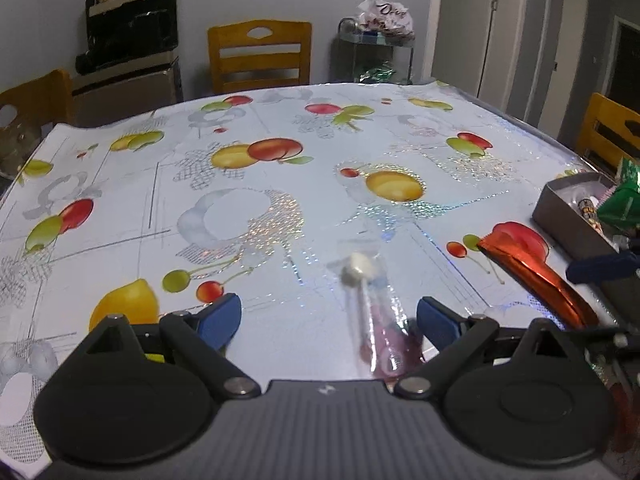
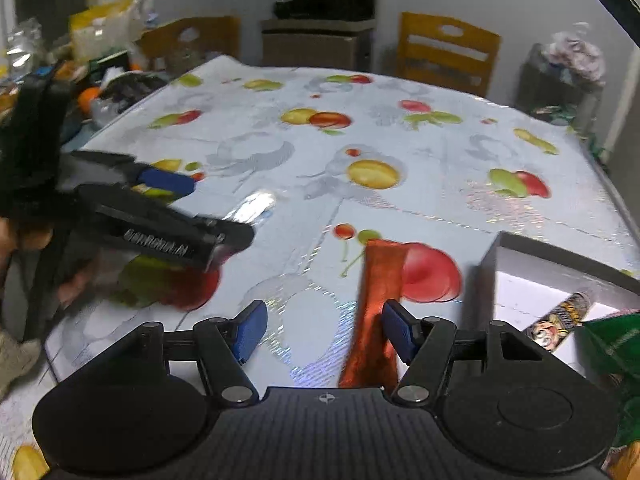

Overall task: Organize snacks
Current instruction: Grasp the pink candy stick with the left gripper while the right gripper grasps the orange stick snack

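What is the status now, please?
Left hand-held gripper open over clear-wrapped lollipop. Right hand-held gripper open beside orange packet. Box nearby. Nothing in the way.

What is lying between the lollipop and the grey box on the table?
The orange foil packet lies between the lollipop and the grey box, flat on the tablecloth. The left wrist view shows this.

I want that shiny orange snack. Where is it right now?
The shiny orange snack packet lies flat on the fruit-print tablecloth, just left of the grey box, between the right gripper's open fingers.
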Motion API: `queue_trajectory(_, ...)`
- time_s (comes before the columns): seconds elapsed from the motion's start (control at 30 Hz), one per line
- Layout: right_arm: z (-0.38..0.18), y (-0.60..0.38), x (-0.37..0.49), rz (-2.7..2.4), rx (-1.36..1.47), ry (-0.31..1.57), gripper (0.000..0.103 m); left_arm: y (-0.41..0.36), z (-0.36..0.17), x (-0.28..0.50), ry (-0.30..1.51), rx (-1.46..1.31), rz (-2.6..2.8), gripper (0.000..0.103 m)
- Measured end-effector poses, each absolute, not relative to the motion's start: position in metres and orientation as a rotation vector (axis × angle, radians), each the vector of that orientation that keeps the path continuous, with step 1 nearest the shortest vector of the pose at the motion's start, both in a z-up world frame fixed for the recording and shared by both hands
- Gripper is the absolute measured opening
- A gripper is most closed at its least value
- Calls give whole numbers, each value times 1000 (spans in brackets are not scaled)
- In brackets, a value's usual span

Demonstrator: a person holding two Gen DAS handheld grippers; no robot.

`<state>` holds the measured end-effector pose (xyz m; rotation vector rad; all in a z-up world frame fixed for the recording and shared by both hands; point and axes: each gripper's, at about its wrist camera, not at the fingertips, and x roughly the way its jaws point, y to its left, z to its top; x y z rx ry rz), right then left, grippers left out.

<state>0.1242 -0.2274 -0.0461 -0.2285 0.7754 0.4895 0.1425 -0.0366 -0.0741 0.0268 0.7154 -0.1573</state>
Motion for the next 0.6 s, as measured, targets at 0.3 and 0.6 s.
queue_trajectory(0.3,-53,-234,141,360,-114,759,52,-46,-75,139,664,28,-191,63)
queue_trajectory(0.6,-62,-230,140,358,-142,772,30,-48,-74,137,652,23,-234,33)
